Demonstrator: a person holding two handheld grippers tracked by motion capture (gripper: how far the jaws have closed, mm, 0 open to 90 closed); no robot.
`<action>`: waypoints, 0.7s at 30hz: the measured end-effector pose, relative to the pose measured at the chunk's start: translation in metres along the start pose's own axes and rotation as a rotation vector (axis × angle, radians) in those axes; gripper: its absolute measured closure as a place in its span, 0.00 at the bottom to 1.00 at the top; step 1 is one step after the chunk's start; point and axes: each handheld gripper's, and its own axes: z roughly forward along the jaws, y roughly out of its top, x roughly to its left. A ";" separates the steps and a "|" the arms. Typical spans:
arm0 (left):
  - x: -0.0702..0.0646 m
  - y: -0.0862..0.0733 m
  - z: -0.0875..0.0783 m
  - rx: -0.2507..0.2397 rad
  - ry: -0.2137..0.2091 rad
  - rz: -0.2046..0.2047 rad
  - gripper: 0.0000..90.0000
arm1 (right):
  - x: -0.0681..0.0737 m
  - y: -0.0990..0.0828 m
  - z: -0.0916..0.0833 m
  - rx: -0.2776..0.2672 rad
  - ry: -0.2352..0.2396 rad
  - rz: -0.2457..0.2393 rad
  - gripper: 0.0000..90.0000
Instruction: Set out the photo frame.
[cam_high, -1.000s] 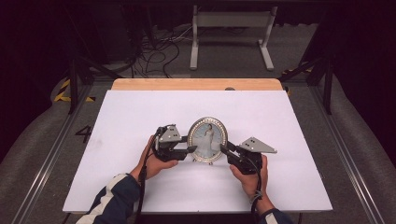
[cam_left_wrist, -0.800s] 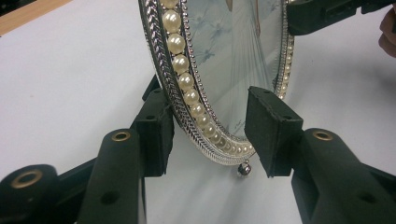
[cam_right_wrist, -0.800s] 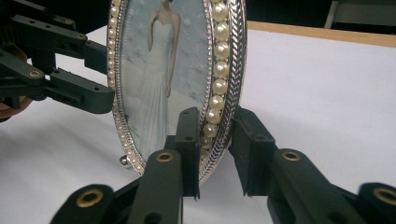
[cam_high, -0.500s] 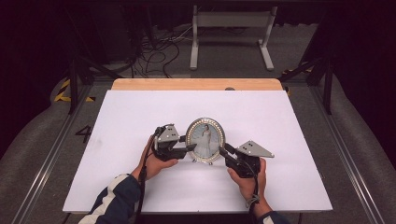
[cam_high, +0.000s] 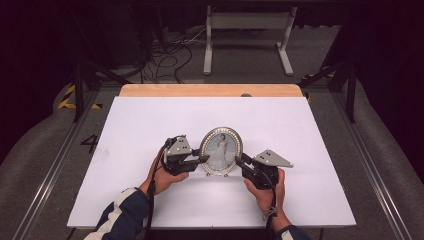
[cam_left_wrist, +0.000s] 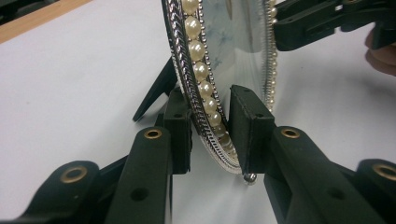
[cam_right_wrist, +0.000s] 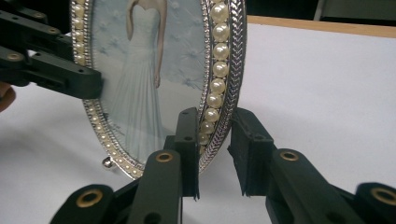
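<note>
Oval silver pearl-rimmed photo frame (cam_high: 221, 151) upright at centre of white table (cam_high: 310, 130); left gripper (cam_left_wrist: 210, 135) clamps its rim; right gripper (cam_right_wrist: 212, 149) straddles opposite rim, narrow, right jaw apart.

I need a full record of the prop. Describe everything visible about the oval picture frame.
The oval picture frame stands upright near the middle of the white table. Its silver-looking rim has braided edging and a ring of pearl-like beads around a photo of a figure in a white gown. A dark rear stand props it. The left tool and right tool straddle its side rims.
</note>
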 end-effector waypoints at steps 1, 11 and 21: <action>-0.001 0.000 0.000 0.001 0.008 0.008 0.79 | 0.000 0.000 0.001 0.002 0.000 0.005 0.81; 0.002 -0.007 0.000 0.029 0.019 -0.007 0.75 | 0.004 0.005 0.002 0.004 0.015 -0.025 0.82; -0.002 -0.009 0.005 0.059 0.042 0.016 0.66 | 0.005 0.006 0.001 0.000 0.021 -0.039 0.80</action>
